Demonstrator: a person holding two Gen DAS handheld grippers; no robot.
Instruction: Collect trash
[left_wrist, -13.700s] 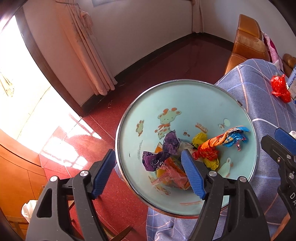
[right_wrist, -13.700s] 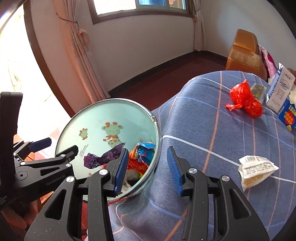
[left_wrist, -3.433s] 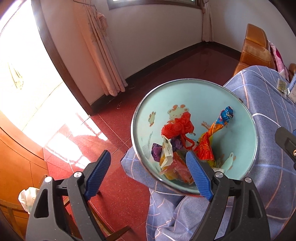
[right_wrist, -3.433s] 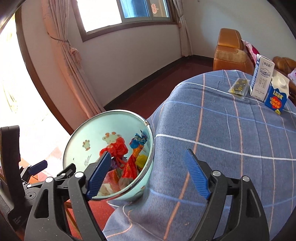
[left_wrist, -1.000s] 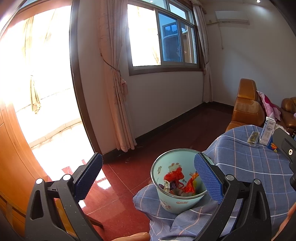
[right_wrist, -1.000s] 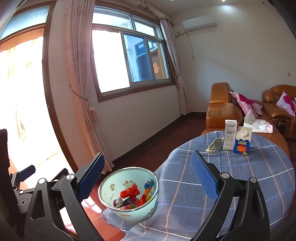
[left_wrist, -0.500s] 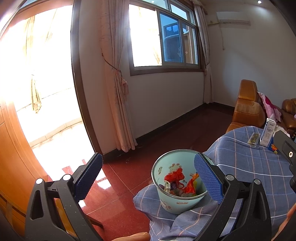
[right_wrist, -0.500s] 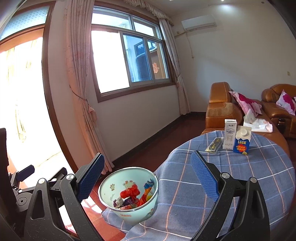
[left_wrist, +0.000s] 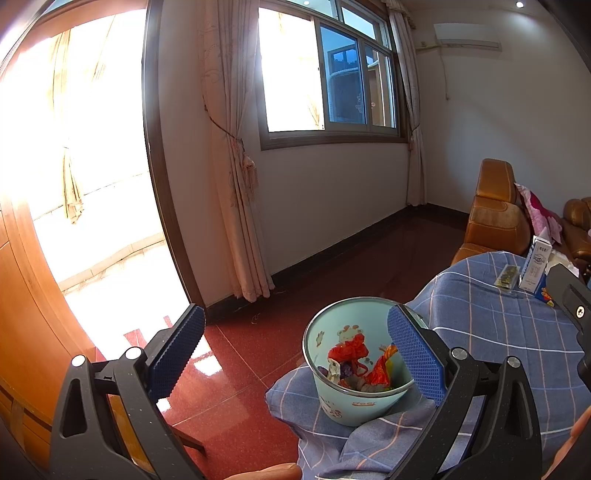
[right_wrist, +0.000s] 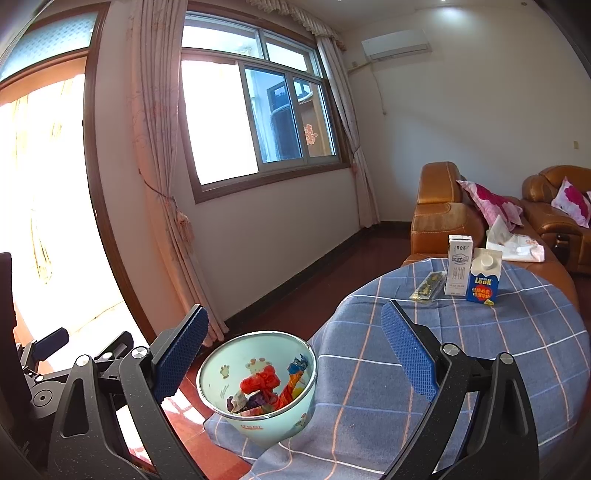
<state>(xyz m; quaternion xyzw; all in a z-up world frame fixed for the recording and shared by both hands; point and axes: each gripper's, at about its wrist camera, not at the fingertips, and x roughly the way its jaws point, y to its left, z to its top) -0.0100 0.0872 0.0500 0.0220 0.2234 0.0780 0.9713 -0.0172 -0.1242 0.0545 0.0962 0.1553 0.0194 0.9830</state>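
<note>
Both grippers wide open, nothing held: left gripper (left_wrist: 295, 354) and right gripper (right_wrist: 295, 350) hang above the bucket, pads clear of it.

Landmark = pale-blue cartoon bucket (right_wrist: 258, 424), sitting on a fold of the blue plaid cloth where it droops at the table edge.
- Table w/ plaid cloth (right_wrist: 480, 350): right of bucket and behind it. No loose wrappers on the cloth in either view.
- Orange leather sofa (right_wrist: 439, 214): far behind bucket, past the table; pink cushions (right_wrist: 487, 205) on it.
- White milk carton (right_wrist: 459, 269) and blue "Look" carton (right_wrist: 483, 282): upright, side by side at the table's far edge, well apart from bucket.
- Flat foil packet (right_wrist: 428, 286): just left of the white carton.
- Trash (right_wrist: 264, 391): inside bucket. Red crumpled bag on top, orange/blue twisted wrapper leaning on the right wall, purple and white scraps lower; exact count unclear, too jumbled.
- Left cam shows same pile (left_wrist: 354, 365) below the rim.
</note>
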